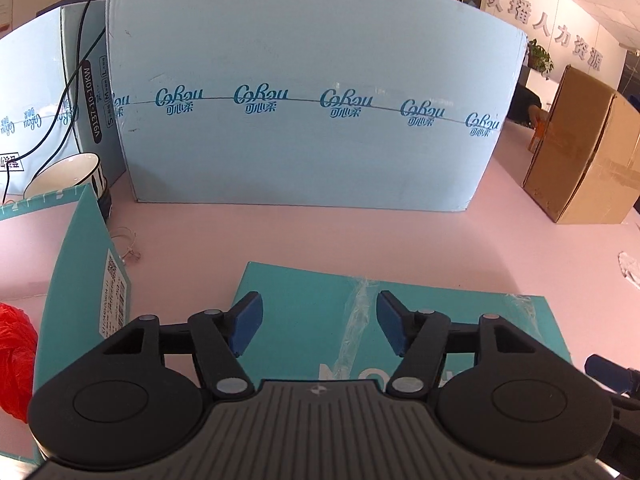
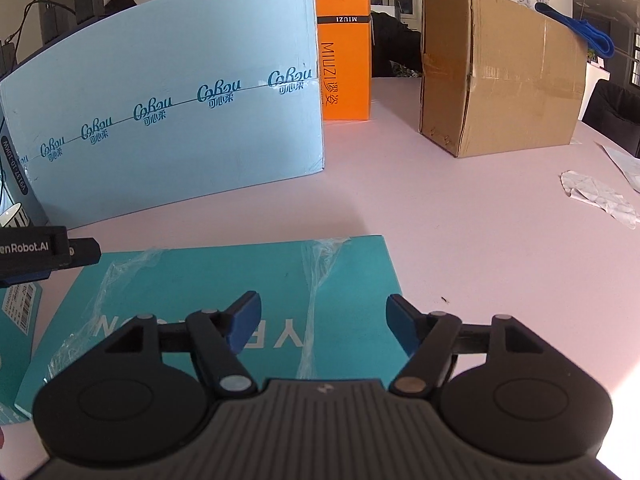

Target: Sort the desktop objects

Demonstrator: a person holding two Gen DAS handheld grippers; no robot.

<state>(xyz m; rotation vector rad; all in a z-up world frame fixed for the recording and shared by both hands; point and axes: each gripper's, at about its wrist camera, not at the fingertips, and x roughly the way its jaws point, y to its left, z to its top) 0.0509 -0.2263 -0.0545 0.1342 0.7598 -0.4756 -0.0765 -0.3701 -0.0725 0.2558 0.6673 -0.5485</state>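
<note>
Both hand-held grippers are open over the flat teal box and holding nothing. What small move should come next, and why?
Probably ease the right hand-held gripper forward and down so its open fingers straddle the right edge of the flat teal box. That edge lies between its fingers already, the pink table beside it is bare, and the left hand-held gripper sits over the box's middle, where there is nothing to pinch.

Pink table (image 2: 440, 216), boxes all round.
A flat teal box (image 2: 224, 280) lies at the near edge; a big light-blue carton (image 2: 168, 120), an orange box (image 2: 346, 60) and a brown carton (image 2: 500, 72) stand along the far side, crumpled paper (image 2: 600, 196) toward the right edge.
</note>
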